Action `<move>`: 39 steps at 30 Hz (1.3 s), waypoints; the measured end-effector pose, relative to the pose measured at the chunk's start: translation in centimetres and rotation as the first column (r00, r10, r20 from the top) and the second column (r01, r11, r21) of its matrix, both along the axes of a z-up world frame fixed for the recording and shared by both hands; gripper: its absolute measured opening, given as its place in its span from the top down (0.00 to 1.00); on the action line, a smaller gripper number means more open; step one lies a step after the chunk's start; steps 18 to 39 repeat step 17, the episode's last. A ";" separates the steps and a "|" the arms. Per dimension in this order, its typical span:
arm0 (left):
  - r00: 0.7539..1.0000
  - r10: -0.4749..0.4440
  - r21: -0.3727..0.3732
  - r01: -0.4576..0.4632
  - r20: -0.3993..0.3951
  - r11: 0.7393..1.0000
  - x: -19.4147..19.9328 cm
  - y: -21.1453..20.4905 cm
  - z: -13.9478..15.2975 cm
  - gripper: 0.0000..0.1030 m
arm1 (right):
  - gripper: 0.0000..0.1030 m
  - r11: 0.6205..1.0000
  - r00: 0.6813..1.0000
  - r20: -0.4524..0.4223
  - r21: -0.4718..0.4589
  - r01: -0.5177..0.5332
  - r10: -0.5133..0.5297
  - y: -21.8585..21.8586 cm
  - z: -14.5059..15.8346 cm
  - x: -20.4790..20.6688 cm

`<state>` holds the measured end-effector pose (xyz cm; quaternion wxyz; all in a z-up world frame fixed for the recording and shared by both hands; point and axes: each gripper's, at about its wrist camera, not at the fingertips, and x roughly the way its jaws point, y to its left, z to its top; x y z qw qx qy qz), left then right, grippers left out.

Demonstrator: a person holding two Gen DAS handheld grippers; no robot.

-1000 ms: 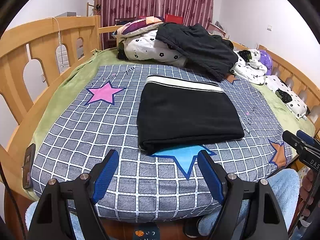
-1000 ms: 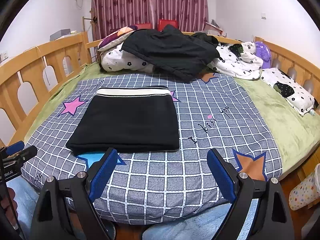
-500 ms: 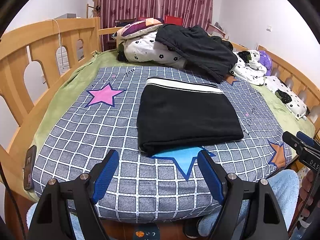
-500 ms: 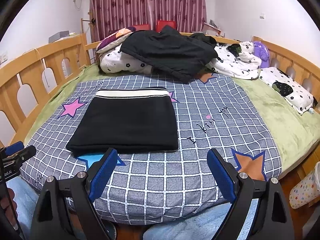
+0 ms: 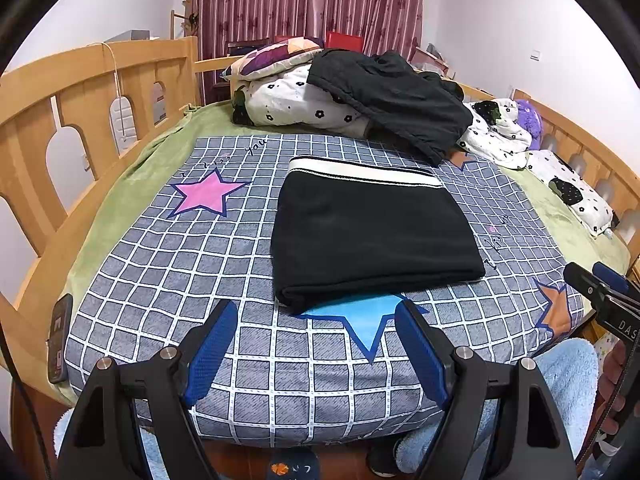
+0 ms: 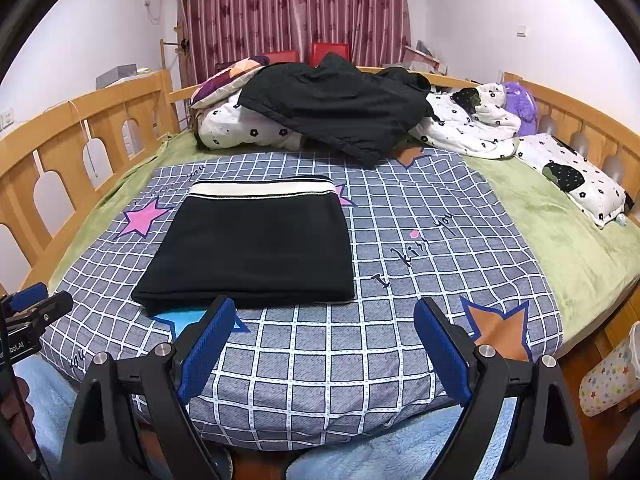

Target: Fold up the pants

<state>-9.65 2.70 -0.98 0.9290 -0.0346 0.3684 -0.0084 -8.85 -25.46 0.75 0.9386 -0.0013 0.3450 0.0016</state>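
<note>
While both grippers hang at the near edge of the bed (image 5: pixel 120 184), the folded black pants (image 5: pixel 372 240) lie flat on the grey checked blanket (image 5: pixel 168 280), white waistband to the far side, their near edge covering part of a blue star (image 5: pixel 360 316). The left gripper (image 5: pixel 316 352) has its fingers wide with nothing between them; the right gripper (image 6: pixel 324 352) likewise stands wide and empty, well right of the pants' near corner. Far behind, a loose black garment (image 6: pixel 340 108) drapes over a heap of flowered bedding (image 6: pixel 240 128). A phone (image 5: pixel 58 340) lies at the left edge. The blanket carries handwriting reading "I kiss you" (image 6: pixel 412 248). A purple plush (image 6: pixel 520 108) sits by the right rail.
</note>
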 end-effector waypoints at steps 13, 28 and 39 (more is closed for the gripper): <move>1.000 0.005 0.006 -0.005 -0.001 1.000 0.3 0.1 0.2 0.23 | 0.13 1.000 1.000 -0.003 -0.002 -0.001 0.001 0.2 -0.4 0.0; 1.000 0.008 0.013 -0.008 0.003 1.000 0.6 0.3 0.1 0.23 | 0.13 1.000 1.000 -0.003 -0.002 -0.002 0.002 0.3 -0.4 0.0; 1.000 0.008 0.013 -0.008 0.003 1.000 0.6 0.3 0.1 0.23 | 0.13 1.000 1.000 -0.003 -0.002 -0.002 0.002 0.3 -0.4 0.0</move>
